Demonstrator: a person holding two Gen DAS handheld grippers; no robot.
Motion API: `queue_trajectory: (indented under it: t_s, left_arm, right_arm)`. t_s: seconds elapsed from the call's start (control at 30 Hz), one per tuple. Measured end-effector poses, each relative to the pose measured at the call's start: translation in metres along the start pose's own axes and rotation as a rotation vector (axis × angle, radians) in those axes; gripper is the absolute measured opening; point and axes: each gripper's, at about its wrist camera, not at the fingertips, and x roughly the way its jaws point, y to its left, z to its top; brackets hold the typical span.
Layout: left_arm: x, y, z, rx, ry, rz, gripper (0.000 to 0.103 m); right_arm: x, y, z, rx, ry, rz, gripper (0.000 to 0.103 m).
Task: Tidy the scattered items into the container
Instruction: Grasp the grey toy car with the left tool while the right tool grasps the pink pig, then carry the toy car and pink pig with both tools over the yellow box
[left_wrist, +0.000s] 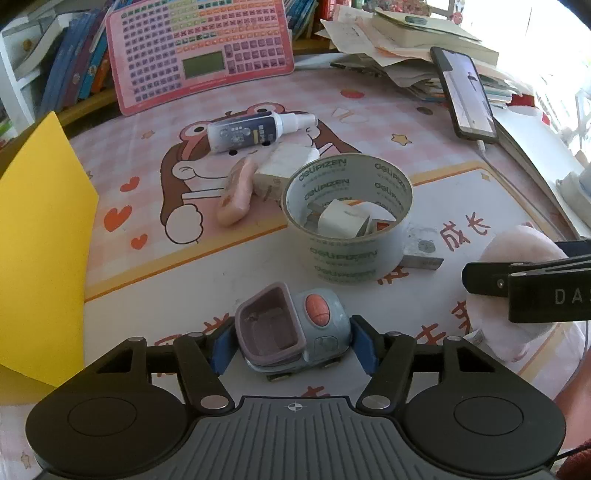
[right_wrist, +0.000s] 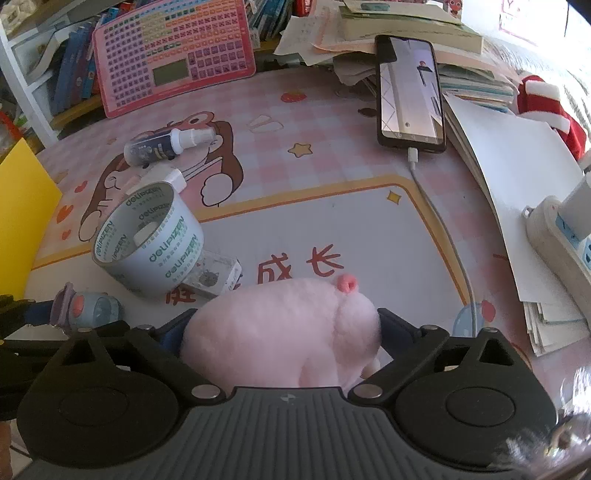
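Observation:
A small blue-grey toy truck (left_wrist: 295, 325) with a purple bin and an orange button sits between my left gripper's (left_wrist: 293, 349) blue pads, which rest on both its sides. In the right wrist view a pink plush pig (right_wrist: 280, 325) fills the wide gap of my right gripper (right_wrist: 282, 332). The fingers lie along its fur, and it does not look squeezed. A tape roll (left_wrist: 332, 254) stands on end just beyond the truck, with a white block inside. A spray bottle (left_wrist: 251, 131), a pink oblong piece (left_wrist: 236, 192) and a white box (left_wrist: 284, 162) lie behind it.
A yellow sheet (left_wrist: 40, 240) stands at the left edge. A small clear case (right_wrist: 214, 275) leans against the tape roll. A phone (right_wrist: 410, 96) on a charging cable rests against stacked papers at the back right, with a power strip (right_wrist: 561, 236) to the right. A pink keyboard toy (left_wrist: 199, 51) stands behind.

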Motion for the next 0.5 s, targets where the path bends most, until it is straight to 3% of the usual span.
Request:
queue_trajectory:
  t_s: [0.27, 0.5]
  left_arm:
    - [-0.026, 0.005, -0.001, -0.028, -0.039, -0.023, 0.063]
    - [-0.049, 0.006, -0.012, -0.072, -0.066, -0.045, 0.063]
  right_arm:
    - [-0.021, 0.004, 0.008, -0.059, -0.059, 0.031, 0.091]
    - [-0.023, 0.018, 0.004, -0.091, -0.046, 0.071, 0.091]
